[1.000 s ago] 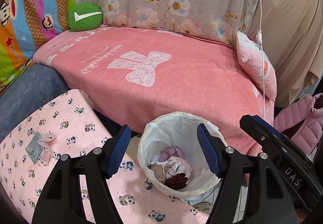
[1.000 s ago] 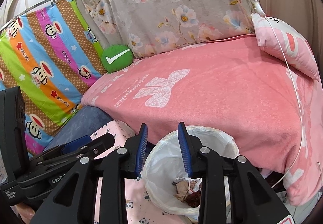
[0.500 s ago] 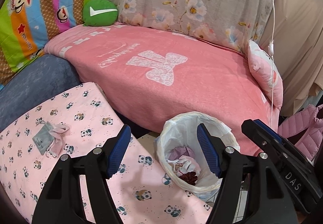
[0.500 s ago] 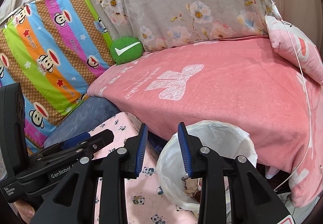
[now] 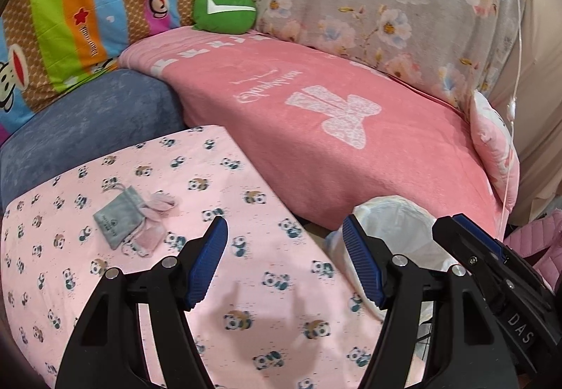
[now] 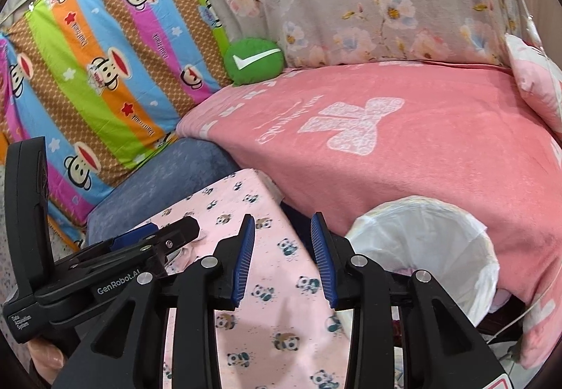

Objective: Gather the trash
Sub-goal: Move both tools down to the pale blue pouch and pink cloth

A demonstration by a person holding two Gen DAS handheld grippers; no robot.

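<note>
Right now the bin (image 5: 397, 224) with a white liner sits right of the panda-print tabletop (image 5: 246, 185), contents hidden; both tools (image 5: 284, 266) (image 6: 282, 261) spread, empty. Only the left view shows the grey pouch (image 5: 119, 220), far left.

Both claws swung left off the lined bin (image 5: 397, 224), now over panda cloth (image 5: 147, 185)

Below and between the left gripper's fingers (image 5: 214, 241) spreads a pink panda-print surface (image 5: 267, 178). A grey drawstring pouch (image 5: 117, 220) lies on it, left of the left finger, overlapping what seem to be crumpled pink scraps (image 5: 158, 213).
</note>
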